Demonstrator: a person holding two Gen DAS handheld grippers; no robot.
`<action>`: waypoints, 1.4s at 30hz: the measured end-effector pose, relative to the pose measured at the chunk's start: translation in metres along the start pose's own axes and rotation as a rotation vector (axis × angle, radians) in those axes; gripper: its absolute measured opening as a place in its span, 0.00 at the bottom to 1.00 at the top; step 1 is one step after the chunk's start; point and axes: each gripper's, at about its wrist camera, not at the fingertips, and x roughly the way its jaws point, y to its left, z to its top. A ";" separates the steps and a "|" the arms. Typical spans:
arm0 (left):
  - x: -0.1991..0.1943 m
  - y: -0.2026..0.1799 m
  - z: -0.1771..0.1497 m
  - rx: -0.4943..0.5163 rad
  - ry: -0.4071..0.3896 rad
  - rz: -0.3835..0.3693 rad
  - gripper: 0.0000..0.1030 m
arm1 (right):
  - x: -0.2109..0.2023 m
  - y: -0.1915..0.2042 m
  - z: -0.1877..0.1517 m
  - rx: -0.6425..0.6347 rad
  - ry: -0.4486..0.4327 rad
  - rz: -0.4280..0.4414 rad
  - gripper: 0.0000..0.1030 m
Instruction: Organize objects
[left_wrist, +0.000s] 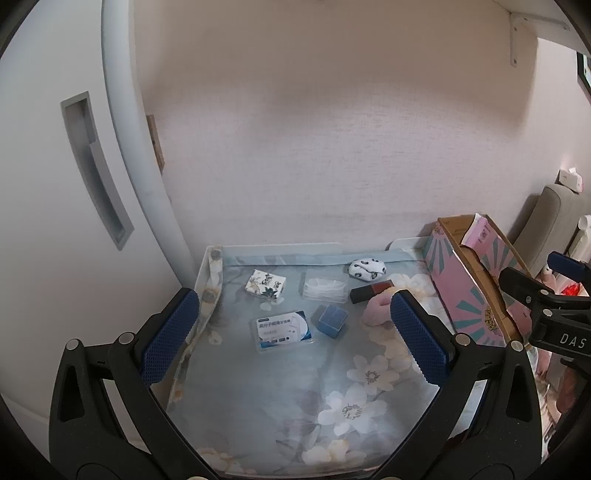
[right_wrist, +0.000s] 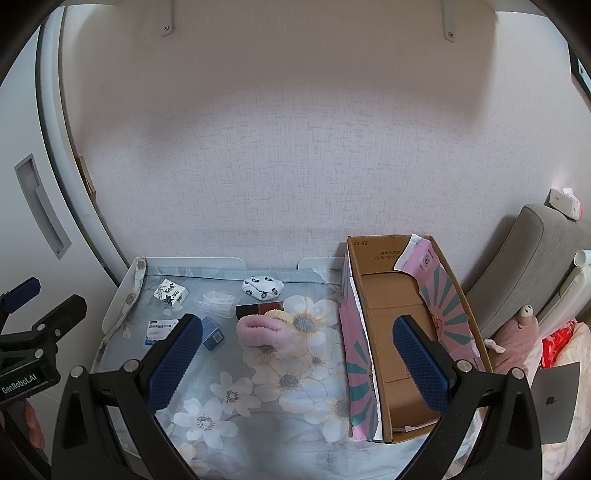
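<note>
On the bench (right_wrist: 258, 417), the cardboard box (right_wrist: 399, 354) stands along the right side, running from near to far against the wall. Along the far edge lie the tissue pack (right_wrist: 171, 292) at the left, the clear tray (right_wrist: 217, 302) right of it, and the rolled sock (right_wrist: 262, 287) further right. Nearer, from left to right, lie the labelled case (right_wrist: 159, 331), the small cube box (right_wrist: 211, 333), and the fluffy band (right_wrist: 263, 331), with the flat bar (right_wrist: 259, 309) just behind the band.
</note>
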 end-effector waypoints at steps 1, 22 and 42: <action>0.000 0.000 0.000 -0.001 0.000 -0.001 1.00 | 0.000 0.000 0.000 0.001 0.000 0.000 1.00; 0.004 0.003 -0.001 0.002 0.010 -0.001 1.00 | 0.002 0.002 0.000 0.000 -0.001 0.000 1.00; 0.013 0.027 0.000 -0.040 0.052 0.056 1.00 | 0.005 -0.001 0.003 -0.027 0.002 0.009 1.00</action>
